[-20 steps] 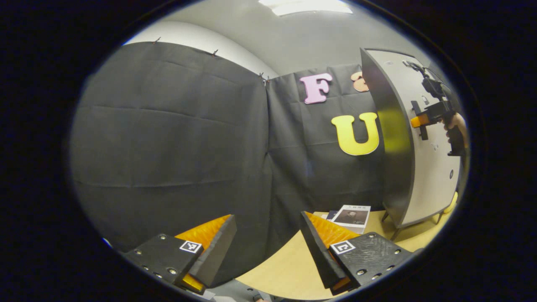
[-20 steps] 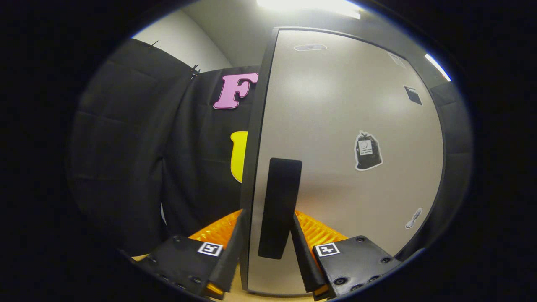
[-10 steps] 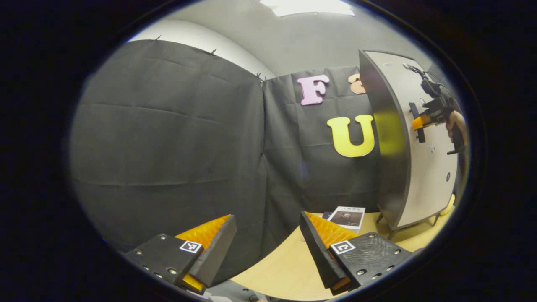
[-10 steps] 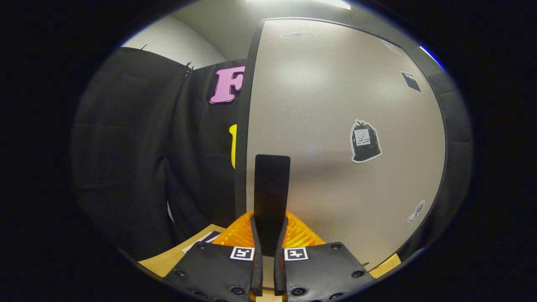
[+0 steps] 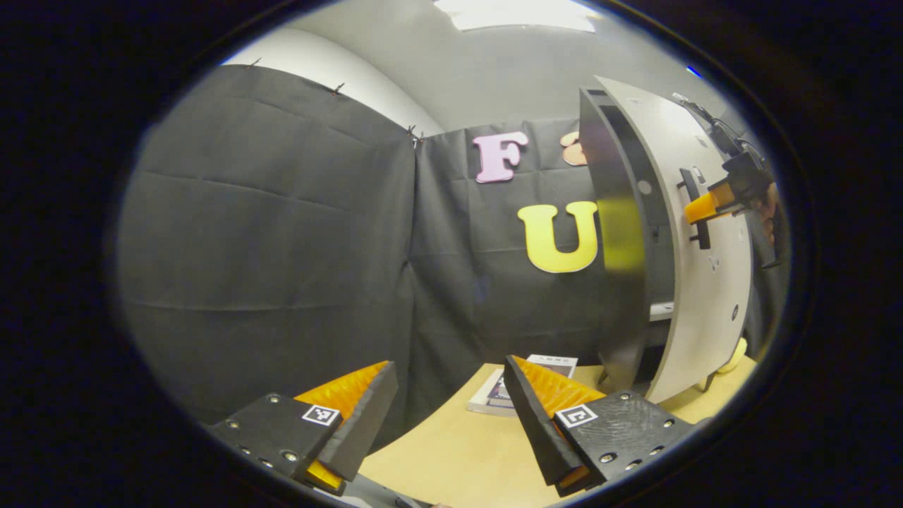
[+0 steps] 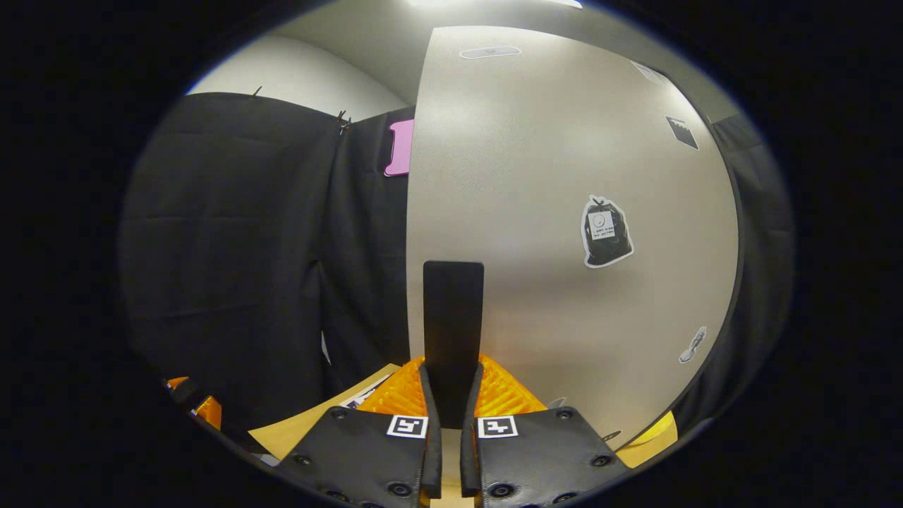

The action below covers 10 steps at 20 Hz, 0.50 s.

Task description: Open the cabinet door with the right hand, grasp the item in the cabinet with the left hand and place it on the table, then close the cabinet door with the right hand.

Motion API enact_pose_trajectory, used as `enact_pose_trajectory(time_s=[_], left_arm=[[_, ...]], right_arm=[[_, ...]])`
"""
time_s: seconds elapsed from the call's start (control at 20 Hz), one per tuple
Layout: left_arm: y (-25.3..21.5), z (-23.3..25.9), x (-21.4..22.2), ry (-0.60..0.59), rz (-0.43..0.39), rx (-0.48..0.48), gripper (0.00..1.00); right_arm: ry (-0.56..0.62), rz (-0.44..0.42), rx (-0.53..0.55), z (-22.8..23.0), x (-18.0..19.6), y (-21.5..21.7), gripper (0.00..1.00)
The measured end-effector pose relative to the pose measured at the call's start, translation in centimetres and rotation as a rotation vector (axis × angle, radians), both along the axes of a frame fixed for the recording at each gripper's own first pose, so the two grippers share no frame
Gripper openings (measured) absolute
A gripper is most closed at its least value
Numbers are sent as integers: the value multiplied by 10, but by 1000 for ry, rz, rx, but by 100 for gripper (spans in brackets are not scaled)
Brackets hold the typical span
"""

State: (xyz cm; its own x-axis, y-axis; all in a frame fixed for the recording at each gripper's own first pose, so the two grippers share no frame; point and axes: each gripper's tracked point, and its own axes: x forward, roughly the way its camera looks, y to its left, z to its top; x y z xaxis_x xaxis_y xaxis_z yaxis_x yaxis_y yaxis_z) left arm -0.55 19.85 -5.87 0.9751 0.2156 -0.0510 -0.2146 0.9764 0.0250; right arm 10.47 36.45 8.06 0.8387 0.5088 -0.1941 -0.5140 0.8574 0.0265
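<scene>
On the table's (image 5: 458, 458) far edge, our right gripper (image 6: 449, 395) clamps the cabinet door's (image 6: 564, 176) handle (image 6: 453, 317) to swing it; our left gripper (image 5: 451, 416) waits agape, empty.

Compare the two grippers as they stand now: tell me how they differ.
The right gripper is shut on the cabinet door's handle; the left gripper is open and holds nothing. The right gripper is up at the cabinet door; the left gripper hangs low over the table, apart from the cabinet. Both point roughly forward, toward the booth's back.
</scene>
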Motion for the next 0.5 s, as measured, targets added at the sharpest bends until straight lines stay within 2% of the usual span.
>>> enact_pose_trajectory(time_s=[0.3, 0.35, 0.4, 0.5], left_arm=[[-53, 19, -6, -25, -59, 19, 92], [-62, 22, -7, -26, -70, 18, 95], [-70, 24, -7, -28, -79, 18, 92], [-86, 30, -9, -34, -98, 26, 95]], right_arm=[[38, 94, 17, 7, -22, -19, 12], [43, 108, 20, 7, -22, -22, 12], [45, 122, 19, 7, -21, -24, 12], [50, 145, 28, 9, -27, -28, 12]])
